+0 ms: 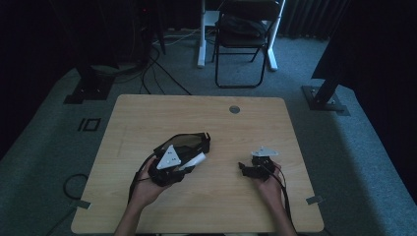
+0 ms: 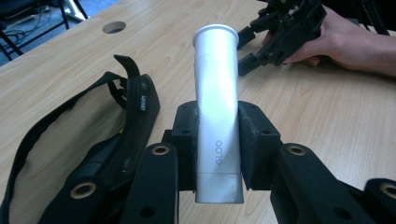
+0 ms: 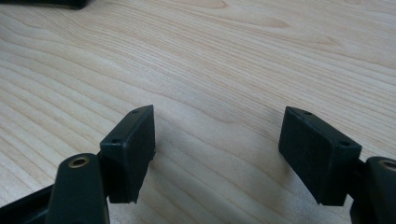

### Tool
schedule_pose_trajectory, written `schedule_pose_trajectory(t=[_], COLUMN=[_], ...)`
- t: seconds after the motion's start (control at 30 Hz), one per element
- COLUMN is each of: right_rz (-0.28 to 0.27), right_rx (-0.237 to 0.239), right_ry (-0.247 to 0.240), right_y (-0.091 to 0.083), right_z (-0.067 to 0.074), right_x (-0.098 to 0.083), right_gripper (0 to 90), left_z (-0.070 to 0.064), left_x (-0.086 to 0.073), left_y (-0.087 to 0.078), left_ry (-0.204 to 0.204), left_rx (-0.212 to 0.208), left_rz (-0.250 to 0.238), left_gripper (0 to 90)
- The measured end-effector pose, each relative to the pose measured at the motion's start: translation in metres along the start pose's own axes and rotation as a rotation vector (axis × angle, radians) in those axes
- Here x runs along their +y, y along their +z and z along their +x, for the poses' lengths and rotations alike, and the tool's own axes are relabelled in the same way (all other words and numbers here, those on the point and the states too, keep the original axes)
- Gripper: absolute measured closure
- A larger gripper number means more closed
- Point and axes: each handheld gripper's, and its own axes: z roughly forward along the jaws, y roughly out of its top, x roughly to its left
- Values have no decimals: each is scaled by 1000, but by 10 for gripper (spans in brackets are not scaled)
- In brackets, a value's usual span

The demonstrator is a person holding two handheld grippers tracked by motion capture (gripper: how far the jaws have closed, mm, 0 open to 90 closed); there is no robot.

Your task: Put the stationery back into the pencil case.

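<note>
Both grippers sit low over the wooden table [image 1: 147,118]. Left gripper [image 2: 218,149] has its two pads pressed on the lower part of a white tube [image 2: 215,93] marked GLOO, which points forward, flared cap end away from the hand — a firm hold, jaws narrowed to the tube's width. Right gripper [image 3: 217,154] stands wide open with nothing between its pads, only bare wood beneath; in the high view it rests near the table's right side [image 1: 255,167], well apart from the tube.

Just left of the tube lies a black strapped pouch [image 2: 116,140], its strap looping outward. The step looks like carrying the tube to that pouch, so keeping the grip low on the tube and its cap end free should help steer it in; the open right gripper could steady the pouch's edge.

Light wood, one round cable hole [image 1: 234,109] — beyond it grey carpet, a folding chair [image 1: 243,34], loose cables and dim surroundings.
</note>
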Motion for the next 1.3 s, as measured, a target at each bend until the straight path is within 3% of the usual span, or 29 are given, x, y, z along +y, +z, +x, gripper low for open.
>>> schedule_pose_trajectory(t=[1.3], right_rz=[0], right_rx=[0], right_ry=[0], right_y=[0], right_z=[0], right_x=[0], right_gripper=[271], left_z=[23], left_x=[-1], left_y=[-6], left_ry=[-50], left_rx=[53], left_rz=[-33], left_gripper=[708])
